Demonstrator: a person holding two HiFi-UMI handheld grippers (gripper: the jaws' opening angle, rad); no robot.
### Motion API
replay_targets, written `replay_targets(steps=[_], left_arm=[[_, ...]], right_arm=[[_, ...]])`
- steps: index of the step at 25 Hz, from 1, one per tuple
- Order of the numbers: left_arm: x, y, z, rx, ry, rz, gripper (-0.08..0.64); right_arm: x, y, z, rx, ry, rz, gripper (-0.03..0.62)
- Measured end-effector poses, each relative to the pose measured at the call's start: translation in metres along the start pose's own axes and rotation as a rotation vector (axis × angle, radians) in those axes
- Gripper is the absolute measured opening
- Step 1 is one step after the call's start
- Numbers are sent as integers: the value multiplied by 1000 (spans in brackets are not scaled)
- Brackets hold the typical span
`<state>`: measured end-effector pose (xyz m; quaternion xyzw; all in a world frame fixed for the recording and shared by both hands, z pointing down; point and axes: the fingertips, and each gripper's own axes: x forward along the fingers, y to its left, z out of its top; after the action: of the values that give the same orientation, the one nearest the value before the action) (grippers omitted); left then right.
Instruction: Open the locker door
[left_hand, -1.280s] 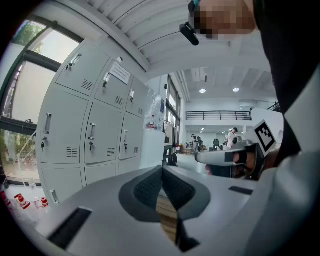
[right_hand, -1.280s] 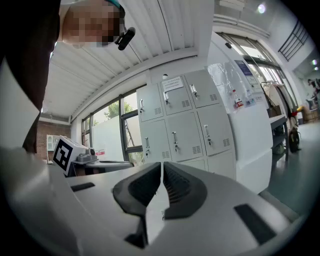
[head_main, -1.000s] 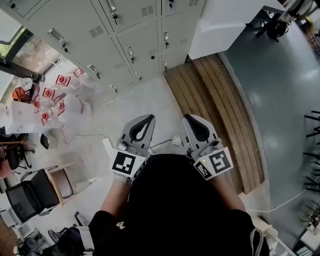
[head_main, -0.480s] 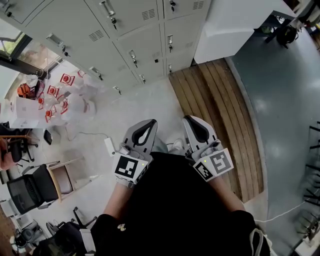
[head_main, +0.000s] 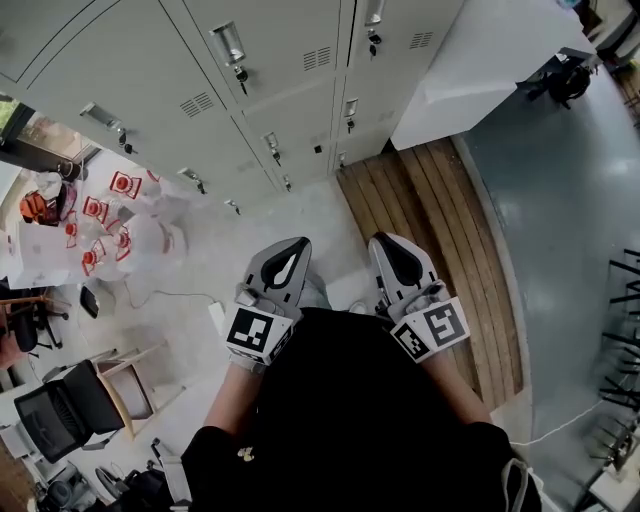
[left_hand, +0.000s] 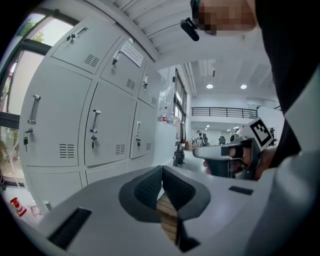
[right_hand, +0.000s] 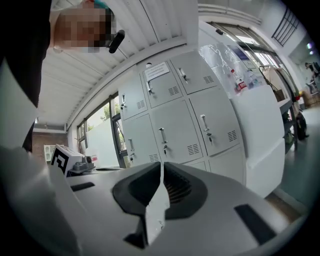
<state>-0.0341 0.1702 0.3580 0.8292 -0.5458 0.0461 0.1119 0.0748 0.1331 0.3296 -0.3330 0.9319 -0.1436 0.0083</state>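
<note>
A bank of grey lockers (head_main: 250, 90) fills the top of the head view, each door with a metal handle (head_main: 229, 44) and a key lock. All doors I see are closed. My left gripper (head_main: 290, 243) and right gripper (head_main: 385, 241) are held side by side at waist height, well short of the lockers, both shut on nothing. In the left gripper view the lockers (left_hand: 95, 130) stand to the left beyond the shut left gripper (left_hand: 161, 170). The lockers (right_hand: 185, 120) rise straight ahead of the shut right gripper (right_hand: 162, 167) in its own view.
A strip of wooden planking (head_main: 440, 230) runs along the floor to the right of the lockers. A white cabinet (head_main: 480, 50) stands beside them. Left of the lockers lie clear plastic bags with red items (head_main: 110, 215). A black chair (head_main: 60, 410) and a cable (head_main: 170, 295) sit at lower left.
The head view has moved closer to the lockers, which now fill more of the top. Both grippers keep their place in front of the body, still shut.
</note>
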Motion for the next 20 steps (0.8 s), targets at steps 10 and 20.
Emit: replay_targets(steps=[10,20], left_arm=[[32,111,24,3,-5,-94,23],[48,143,29,-18,-14,-96,23]], right_arm=[[128,10,8,1,8,-53,41],[179,-14,6,62,45,-97,41]])
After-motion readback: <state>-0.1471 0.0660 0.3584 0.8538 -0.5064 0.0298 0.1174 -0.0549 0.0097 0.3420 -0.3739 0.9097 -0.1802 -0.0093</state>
